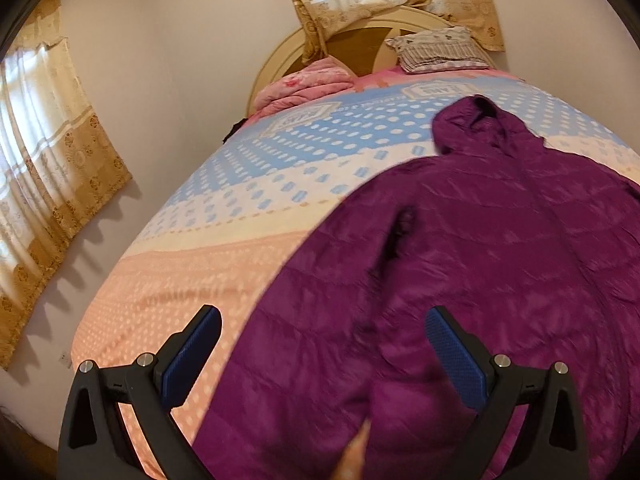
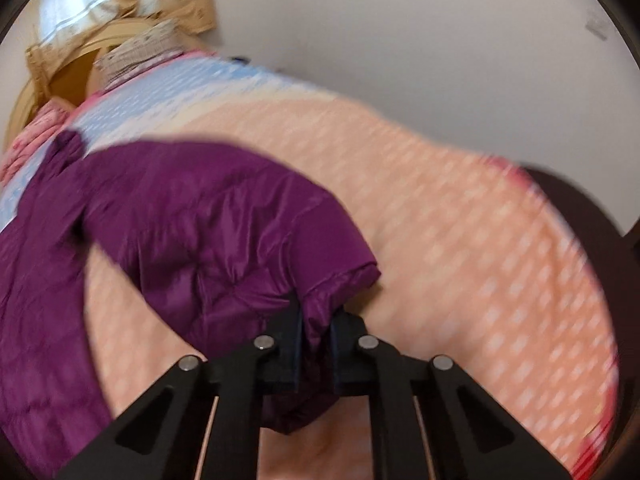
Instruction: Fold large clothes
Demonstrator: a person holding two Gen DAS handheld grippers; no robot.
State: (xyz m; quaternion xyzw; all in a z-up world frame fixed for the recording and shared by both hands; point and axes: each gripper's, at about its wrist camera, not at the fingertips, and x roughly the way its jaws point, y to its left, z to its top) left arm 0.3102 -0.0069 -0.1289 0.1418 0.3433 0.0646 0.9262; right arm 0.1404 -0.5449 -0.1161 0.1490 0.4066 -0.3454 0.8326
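A purple quilted hooded jacket [image 1: 480,248] lies spread on the bed, hood toward the headboard. My left gripper [image 1: 324,316] is open and empty, hovering over the jacket's lower left part. In the right wrist view my right gripper [image 2: 316,312] is shut on the cuff end of the jacket's sleeve [image 2: 224,232] and holds it lifted off the bedspread; the jacket body [image 2: 36,280] lies at the left. This view is blurred by motion.
The bed [image 1: 192,264] has a dotted bedspread in blue, cream and pink bands. A pink quilt [image 1: 304,84] and a patterned pillow [image 1: 440,50] lie by the round headboard [image 1: 280,64]. Curtains [image 1: 52,152] hang at the left. A wall [image 2: 440,40] runs beside the bed.
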